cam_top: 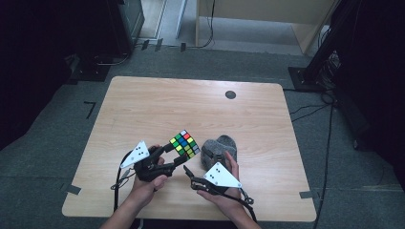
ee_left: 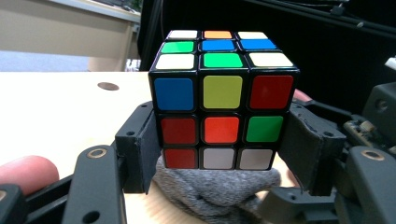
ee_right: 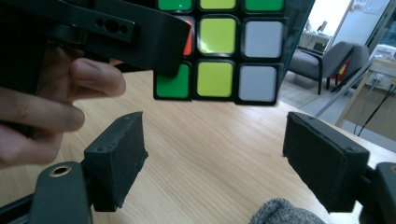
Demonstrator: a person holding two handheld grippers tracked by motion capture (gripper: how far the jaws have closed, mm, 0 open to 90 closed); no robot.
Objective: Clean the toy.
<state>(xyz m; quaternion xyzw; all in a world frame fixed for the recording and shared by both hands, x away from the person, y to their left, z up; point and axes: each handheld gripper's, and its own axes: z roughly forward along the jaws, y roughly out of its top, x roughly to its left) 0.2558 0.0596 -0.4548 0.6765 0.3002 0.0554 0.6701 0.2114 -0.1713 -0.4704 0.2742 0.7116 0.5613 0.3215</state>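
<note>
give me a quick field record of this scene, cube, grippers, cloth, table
cube: scrambled puzzle cube, held clear above the table
left gripper: left gripper, jaws shut on the cube's two sides
right gripper: right gripper, jaws open, nothing between them, just below the cube
cloth: grey knitted cloth lying on the table, beside the right hand
table: light wooden table with a dark round spot near the far edge

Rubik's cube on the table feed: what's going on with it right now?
A person holds a two-jaw gripper in each hand. The left gripper is shut on the Rubik's cube, holding it above the wooden table. The right gripper sits just below the cube, jaws open and empty. A grey sock lies beside them.
</note>
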